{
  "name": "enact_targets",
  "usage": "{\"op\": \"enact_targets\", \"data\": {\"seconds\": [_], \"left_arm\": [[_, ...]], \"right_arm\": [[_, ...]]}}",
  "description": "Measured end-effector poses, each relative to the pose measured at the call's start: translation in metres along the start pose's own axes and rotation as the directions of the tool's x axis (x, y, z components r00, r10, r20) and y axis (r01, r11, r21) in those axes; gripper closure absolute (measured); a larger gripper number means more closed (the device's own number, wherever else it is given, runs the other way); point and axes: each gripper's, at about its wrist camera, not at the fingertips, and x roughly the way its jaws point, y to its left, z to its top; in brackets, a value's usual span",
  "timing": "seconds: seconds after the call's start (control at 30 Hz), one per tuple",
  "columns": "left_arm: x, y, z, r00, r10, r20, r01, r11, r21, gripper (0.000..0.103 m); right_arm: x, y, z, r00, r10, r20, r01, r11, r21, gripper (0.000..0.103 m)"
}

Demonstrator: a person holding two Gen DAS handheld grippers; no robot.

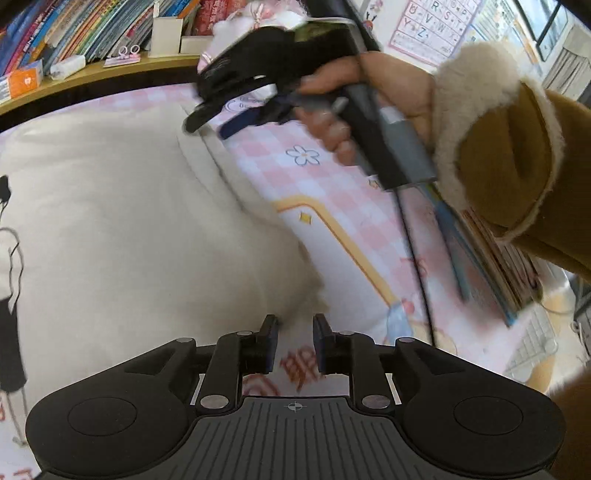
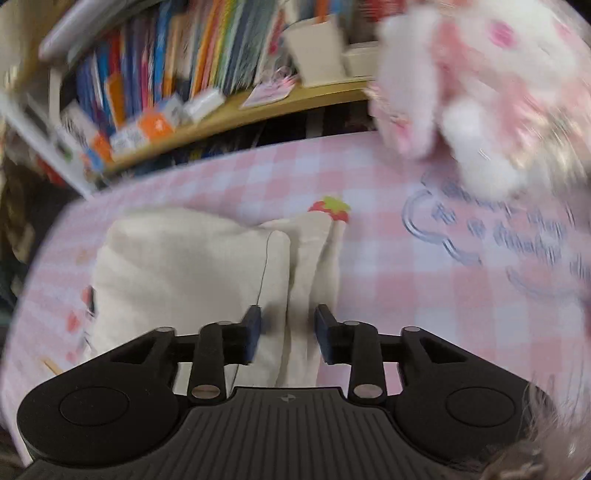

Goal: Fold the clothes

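Plush toy [image 2: 480, 92] in right view only

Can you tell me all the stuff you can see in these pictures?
folded garment: one, cream, lying on the tablecloth.
tablecloth: one, pink and white checks with cartoon prints, covering the table.
plush toy: one, pink and white, far right of the table.
books: many, all colours, upright on the wooden shelf behind.
book stack: one pile, colourful, right edge of the table.
alphabet poster: one, pink border, on the wall.
left gripper: black, jaws open, at the garment's edge.
right gripper: black, jaws open, garment between them.
hand: one, fleece-cuffed brown sleeve, holding the right gripper.
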Motion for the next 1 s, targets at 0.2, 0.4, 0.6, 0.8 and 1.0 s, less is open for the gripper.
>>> {"op": "enact_targets", "data": {"seconds": [0.2, 0.4, 0.6, 0.8, 1.0], "left_arm": [[-0.058, 0.048, -0.029, 0.971, 0.223, 0.091, -0.207, 0.966, -0.156, 0.069], [-0.085, 0.071, -0.06, 0.905, 0.421, 0.057, -0.414, 0.905, -0.099, 0.057], [-0.079, 0.065, -0.068, 0.898, 0.434, 0.077, -0.437, 0.899, 0.028, 0.038], [-0.074, 0.064, -0.076, 0.886, 0.455, 0.095, -0.464, 0.871, 0.158, 0.038], [-0.08, 0.081, -0.078, 0.927, 0.366, 0.082, -0.374, 0.918, 0.132, 0.038]], "right_arm": [[-0.057, -0.013, -0.048, 0.998, 0.041, 0.054, -0.046, 0.996, 0.083, 0.06], [-0.107, 0.008, -0.117, 0.993, 0.116, -0.032, -0.113, 0.99, 0.084, 0.059], [-0.103, 0.038, -0.148, 0.996, 0.047, -0.076, -0.044, 0.998, 0.042, 0.084], [-0.133, 0.053, -0.148, 0.992, 0.116, 0.045, -0.118, 0.992, 0.054, 0.096], [-0.085, 0.014, -0.171, 0.995, -0.061, -0.075, 0.073, 0.983, 0.17, 0.094]]}}
